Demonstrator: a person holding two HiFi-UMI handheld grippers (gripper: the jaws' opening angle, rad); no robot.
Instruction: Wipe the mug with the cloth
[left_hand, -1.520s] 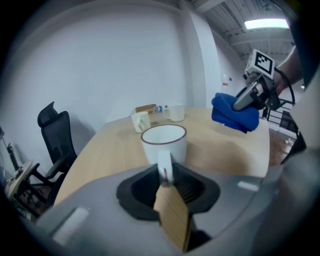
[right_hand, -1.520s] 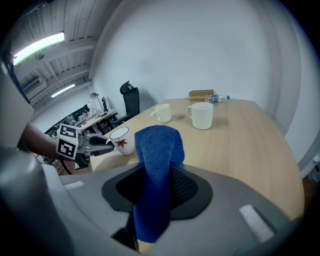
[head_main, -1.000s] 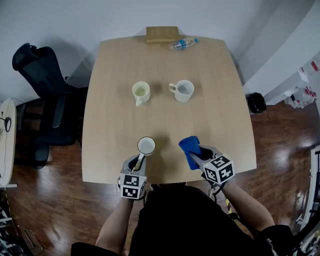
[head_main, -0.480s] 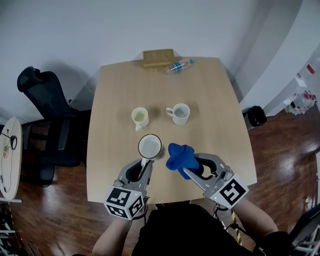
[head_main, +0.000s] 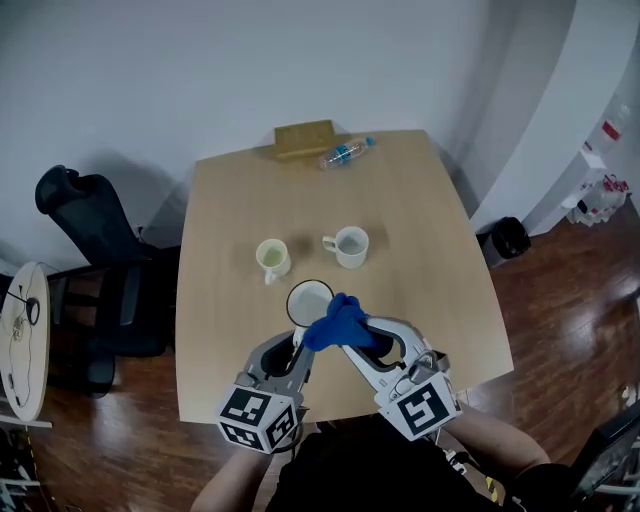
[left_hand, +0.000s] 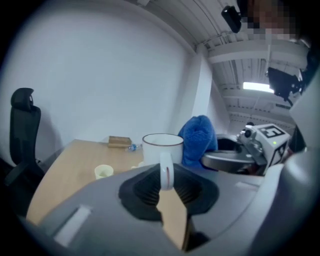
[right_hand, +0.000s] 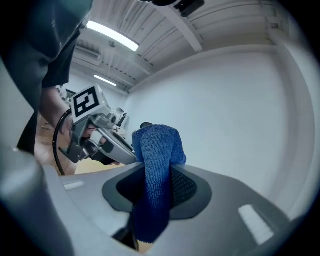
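While cloth (head_main: 338, 325) clenched in the right claw (right_hand: 156, 192) partly hides the mug (head_main: 306, 297), the left claw (left_hand: 165, 186) pinches its handle (left_hand: 165, 169)

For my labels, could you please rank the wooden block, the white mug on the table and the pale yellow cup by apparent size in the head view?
1. wooden block
2. white mug and pale yellow cup: too alike to rank

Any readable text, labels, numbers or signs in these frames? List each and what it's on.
No text here can be read.
Bottle: blue label, too small to read.
Marker cubes: black-and-white square codes, no letters.
Red tag on the white surface at the right edge: too small.
Mug: no print on the side shown.
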